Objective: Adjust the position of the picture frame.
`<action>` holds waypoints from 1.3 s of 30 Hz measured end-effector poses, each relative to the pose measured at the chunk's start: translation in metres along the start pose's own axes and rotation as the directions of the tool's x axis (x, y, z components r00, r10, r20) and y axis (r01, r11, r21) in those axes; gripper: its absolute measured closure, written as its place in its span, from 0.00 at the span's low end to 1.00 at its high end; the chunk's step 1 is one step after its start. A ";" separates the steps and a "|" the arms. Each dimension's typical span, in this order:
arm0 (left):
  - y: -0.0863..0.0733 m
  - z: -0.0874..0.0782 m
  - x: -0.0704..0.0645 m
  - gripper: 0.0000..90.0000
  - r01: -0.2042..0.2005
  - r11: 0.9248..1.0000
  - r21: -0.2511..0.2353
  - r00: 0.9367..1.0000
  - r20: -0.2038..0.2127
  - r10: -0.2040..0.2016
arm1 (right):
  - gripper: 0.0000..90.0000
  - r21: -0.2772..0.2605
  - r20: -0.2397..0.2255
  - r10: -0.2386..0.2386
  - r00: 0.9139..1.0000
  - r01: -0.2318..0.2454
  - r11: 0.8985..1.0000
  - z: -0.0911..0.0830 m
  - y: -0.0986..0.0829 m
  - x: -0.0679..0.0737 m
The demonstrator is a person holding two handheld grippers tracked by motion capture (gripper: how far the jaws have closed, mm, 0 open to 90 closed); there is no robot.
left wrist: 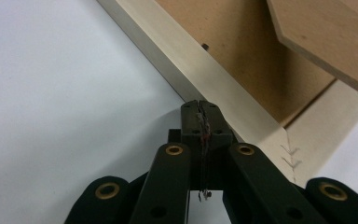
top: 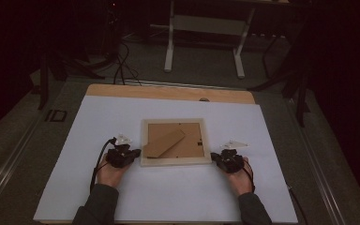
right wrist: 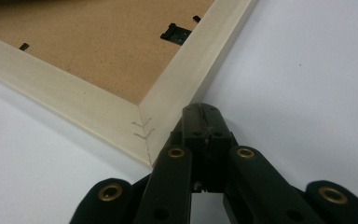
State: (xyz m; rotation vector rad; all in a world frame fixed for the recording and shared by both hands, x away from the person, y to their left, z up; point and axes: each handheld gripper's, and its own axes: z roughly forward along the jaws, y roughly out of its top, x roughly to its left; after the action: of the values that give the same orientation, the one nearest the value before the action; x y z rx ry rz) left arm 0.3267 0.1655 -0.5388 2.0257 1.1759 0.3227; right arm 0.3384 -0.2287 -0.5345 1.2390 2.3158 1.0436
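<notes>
High view: one picture frame (top: 175, 161) lies face down between two tongs, left tongs (top: 136, 152) and right tongs (top: 213, 156), both closed, empty.

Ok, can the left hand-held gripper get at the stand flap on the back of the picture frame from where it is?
Probably yes. The left hand-held gripper sits shut at the picture frame's near left corner, and the stand flap lies just beyond the rail with nothing between. Its jaws would have to open first.
</notes>
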 end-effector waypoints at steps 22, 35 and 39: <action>-0.006 -0.006 0.005 1.00 0.015 1.000 -0.008 1.000 0.018 -0.015 | 1.00 0.022 -0.054 0.002 0.999 -0.001 1.000 -0.005 -0.003 0.007; -0.007 -0.006 0.004 1.00 0.026 1.000 -0.007 0.999 0.020 -0.026 | 1.00 0.021 -0.059 0.003 0.998 -0.001 1.000 -0.005 -0.003 0.007; -0.007 -0.007 0.002 1.00 0.020 1.000 -0.006 1.000 0.005 -0.020 | 1.00 0.019 -0.057 0.003 0.998 -0.002 1.000 -0.005 -0.004 0.007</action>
State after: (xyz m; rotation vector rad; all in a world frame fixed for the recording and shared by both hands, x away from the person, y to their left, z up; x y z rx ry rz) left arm 0.3198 0.1727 -0.5394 2.0075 1.1899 0.3107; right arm 0.3294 -0.2263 -0.5333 1.2353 2.3729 1.0737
